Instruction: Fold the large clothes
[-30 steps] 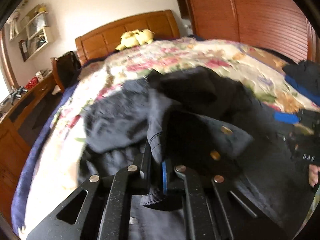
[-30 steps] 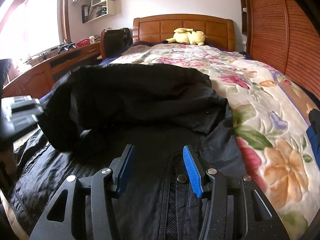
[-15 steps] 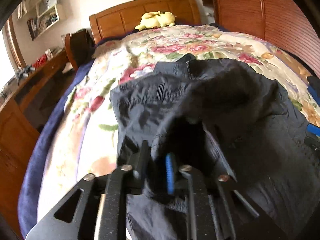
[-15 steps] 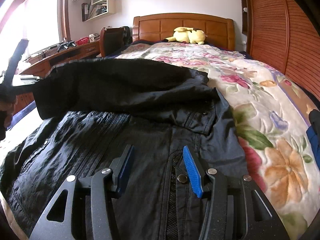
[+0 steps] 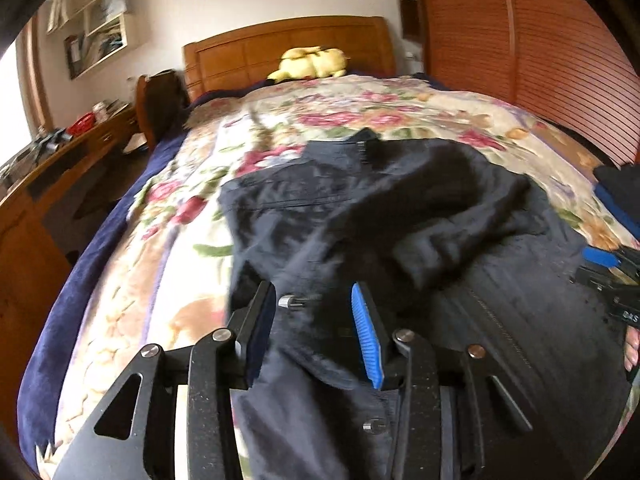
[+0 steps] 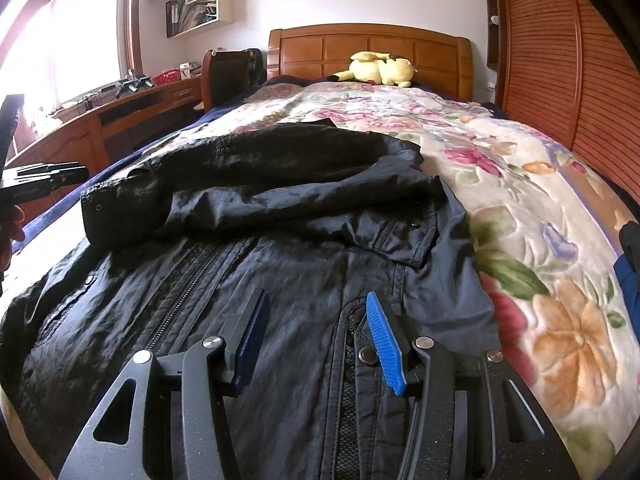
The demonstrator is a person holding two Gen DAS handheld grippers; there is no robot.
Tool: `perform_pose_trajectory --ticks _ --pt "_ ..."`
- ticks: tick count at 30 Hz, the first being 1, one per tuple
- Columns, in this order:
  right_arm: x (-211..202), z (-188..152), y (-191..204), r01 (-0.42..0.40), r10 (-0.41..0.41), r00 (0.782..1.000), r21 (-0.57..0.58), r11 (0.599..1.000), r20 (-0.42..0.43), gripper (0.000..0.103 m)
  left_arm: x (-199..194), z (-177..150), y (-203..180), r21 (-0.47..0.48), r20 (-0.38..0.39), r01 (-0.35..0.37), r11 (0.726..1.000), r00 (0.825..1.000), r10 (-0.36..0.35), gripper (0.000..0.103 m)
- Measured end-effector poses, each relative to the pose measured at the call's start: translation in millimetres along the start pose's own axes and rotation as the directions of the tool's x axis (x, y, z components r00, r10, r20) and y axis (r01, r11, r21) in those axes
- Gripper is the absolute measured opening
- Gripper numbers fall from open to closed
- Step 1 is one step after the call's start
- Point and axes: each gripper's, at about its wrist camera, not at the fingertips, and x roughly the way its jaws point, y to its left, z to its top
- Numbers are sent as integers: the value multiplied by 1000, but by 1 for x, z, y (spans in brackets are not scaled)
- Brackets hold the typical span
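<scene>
Bed (image 6: pixel 520 184) — jacket (image 6: pixel 280 260) lengthwise, collar headboard-ward

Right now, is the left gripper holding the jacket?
No, the left gripper is open, its pads apart above the jacket.

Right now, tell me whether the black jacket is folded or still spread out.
Partly folded. The jacket lies front up on the bedspread, with one sleeve laid across its chest; the body remains spread.
</scene>
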Motion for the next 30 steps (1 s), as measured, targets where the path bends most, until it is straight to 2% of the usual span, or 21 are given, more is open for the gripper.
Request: perform_pose_trajectory --ticks 2,6,11,16,21,30 --pt "0 0 -1 0 0 1000 1 1000 -1 52 4 -2 -13 33 1 -10 999 1000 10 43" --pt "0 0 -2 -4 4 1000 -1 1000 1 52 25 -8 -26 98 -48 -78 992 995 83 43" --pt "0 -1 -3 -12 12 1000 -4 1000 -2 52 64 -17 -10 92 -147 -119 989 980 131 43" --pt "1 -1 -4 -17 17 1000 -8 1000 -8 52 88 -20 13 74 -201 -169 983 963 181 43" --pt "3 0 -5 -18 18 1000 -7 1000 -13 52 102 -25 26 47 -241 -152 987 957 159 43" --pt "5 -1 -6 -18 18 1000 -8 1000 -14 52 101 -30 21 60 -227 -153 986 960 163 43"
